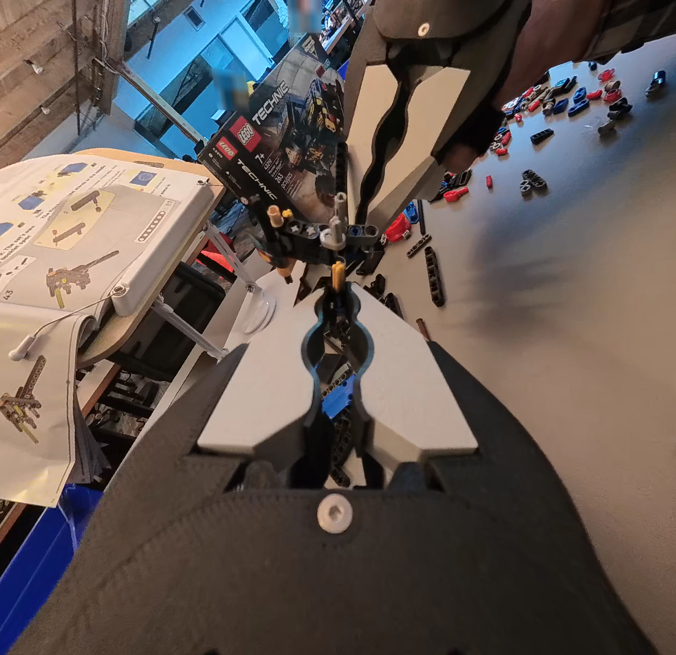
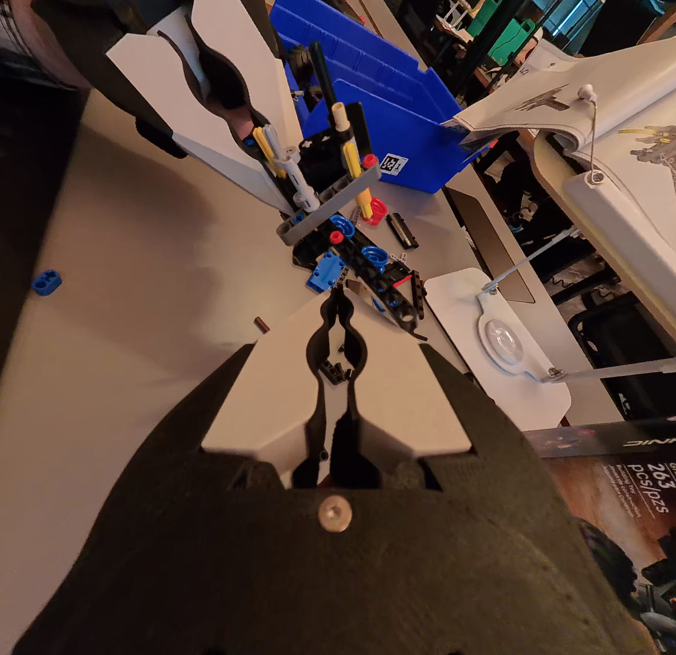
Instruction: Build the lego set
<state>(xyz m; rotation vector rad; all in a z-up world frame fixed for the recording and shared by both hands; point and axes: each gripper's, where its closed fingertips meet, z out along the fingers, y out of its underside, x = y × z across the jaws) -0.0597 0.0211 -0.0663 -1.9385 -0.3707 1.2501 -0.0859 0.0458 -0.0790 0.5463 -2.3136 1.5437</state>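
Note:
My left gripper (image 1: 336, 293) is shut on a small lego assembly (image 1: 318, 242) of black beams, a grey beam, a grey axle and yellow axles, held above the table. In the right wrist view this gripper (image 2: 283, 198) comes in from the upper left with the assembly (image 2: 329, 202) at its tips. My right gripper (image 2: 338, 293) is shut, and I see nothing between its tips. In the left wrist view it (image 1: 360, 218) reaches down from the top, tips right beside the assembly's grey beam. A second black and blue build (image 2: 369, 268) lies on the table below.
An open instruction booklet (image 1: 91, 217) sits on a white stand (image 2: 512, 345) at the table's edge. The lego box (image 1: 278, 154) stands behind the assembly. Blue bins (image 2: 384, 100) stand beyond. Several loose red, blue and black pieces (image 1: 548, 107) are scattered on the table, with a blue piece (image 2: 46, 282) and a brown pin (image 2: 261, 324). The grippers' ends are close to 5 centimetres from one another. From either gripper's tips it is about 15 centimetres to the blue piece (image 2: 46, 282).

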